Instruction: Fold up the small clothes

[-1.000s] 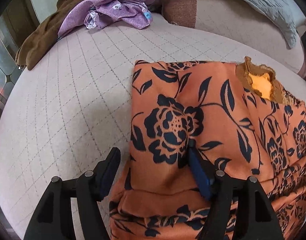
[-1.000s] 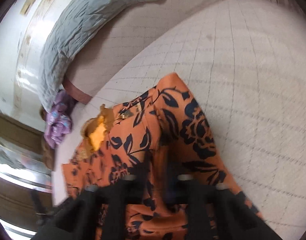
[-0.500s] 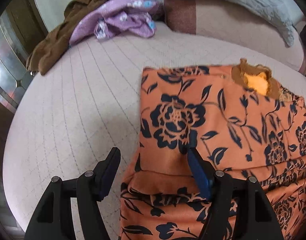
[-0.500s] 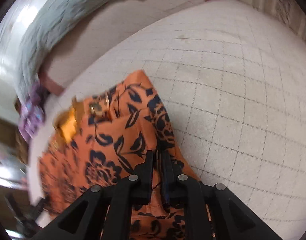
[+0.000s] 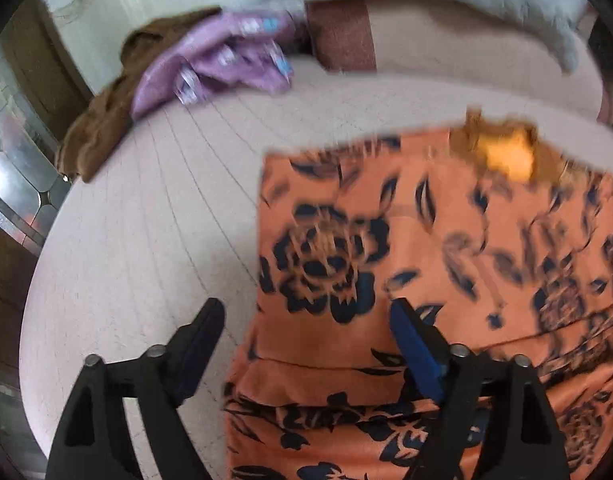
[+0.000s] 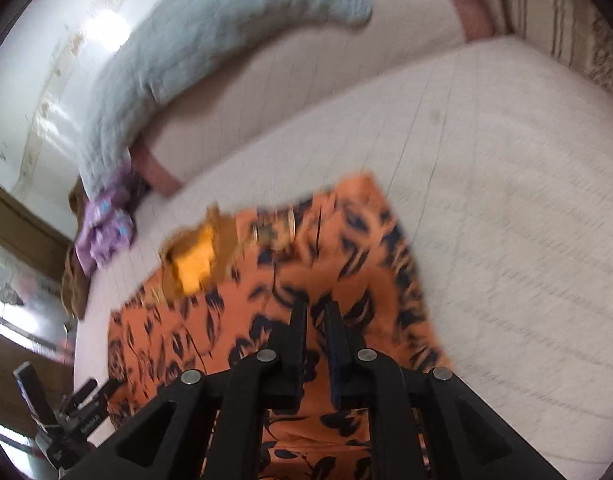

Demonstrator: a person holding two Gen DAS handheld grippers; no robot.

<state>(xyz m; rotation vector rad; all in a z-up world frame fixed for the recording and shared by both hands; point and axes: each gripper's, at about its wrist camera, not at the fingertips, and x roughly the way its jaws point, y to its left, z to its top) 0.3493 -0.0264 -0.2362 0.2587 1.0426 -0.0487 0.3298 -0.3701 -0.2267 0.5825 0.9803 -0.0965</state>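
Note:
An orange garment with a dark blue flower print lies partly folded on the pale quilted bed. Its brown collar with a yellow lining points to the far side. My left gripper is open and empty, hovering over the garment's left edge. In the right wrist view the garment lies below my right gripper, whose jaws stand a narrow gap apart; no cloth shows between them. Both views are blurred by motion.
A purple flowered garment and a brown one lie heaped at the bed's far left. A grey quilted blanket drapes over the pink headboard. The left gripper shows at the right wrist view's lower left.
The left gripper has drawn back from the garment, still open. The right gripper has swung and lifted over the garment, and its jaws have parted slightly.

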